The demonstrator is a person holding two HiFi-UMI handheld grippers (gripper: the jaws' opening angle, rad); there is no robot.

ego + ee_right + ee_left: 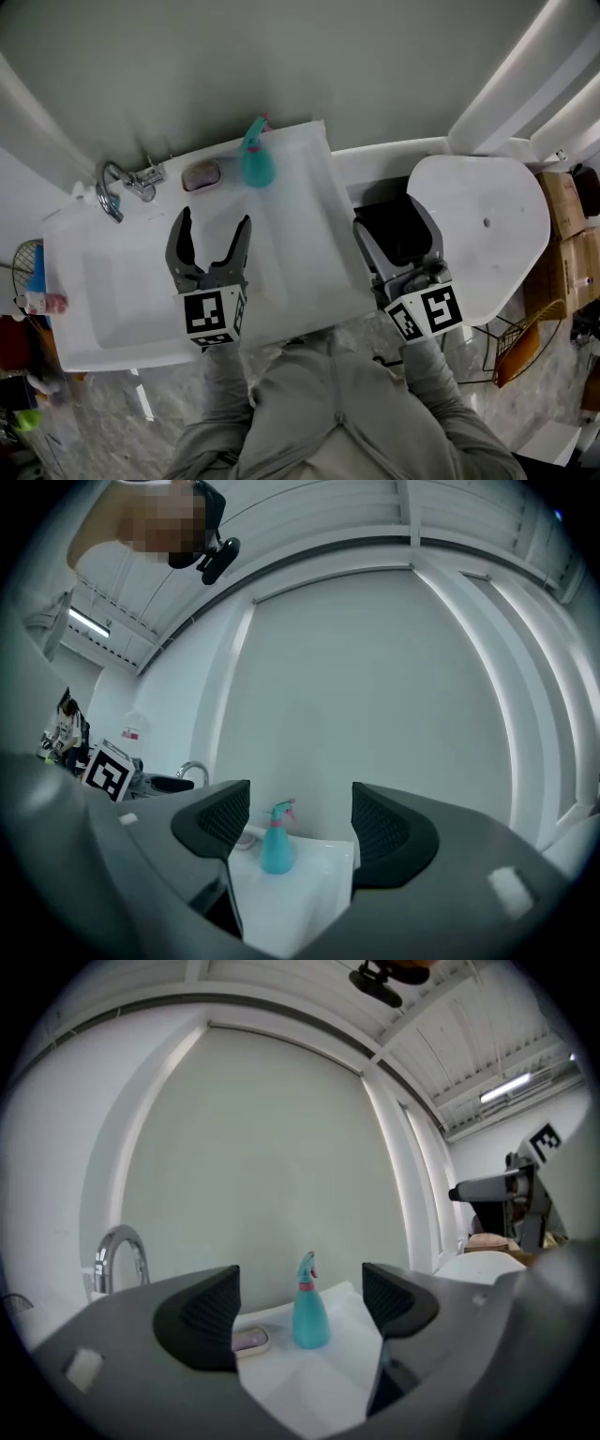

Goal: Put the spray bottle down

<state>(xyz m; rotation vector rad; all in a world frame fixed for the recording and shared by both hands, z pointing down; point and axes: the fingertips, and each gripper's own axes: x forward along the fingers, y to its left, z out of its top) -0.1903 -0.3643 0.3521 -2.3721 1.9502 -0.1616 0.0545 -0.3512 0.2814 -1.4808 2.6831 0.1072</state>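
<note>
A teal spray bottle (256, 159) with a pink collar stands upright at the back edge of the white sink counter (300, 272), with nothing holding it. My left gripper (214, 223) hovers open over the counter, well in front of the bottle. In the left gripper view the bottle (309, 1312) stands far off between the spread jaws of the left gripper (300, 1335). My right gripper (389, 225) is open over a dark gap to the right of the counter. In the right gripper view the bottle (276, 846) shows small, left of centre, beyond the empty right gripper (291, 874).
A chrome faucet (111, 187) and a pink soap dish (201, 174) stand at the back left, beside the basin (122, 281). A white rounded top (487, 234) lies to the right. Cardboard boxes (562, 202) and a wire basket (525, 342) sit on the floor at far right.
</note>
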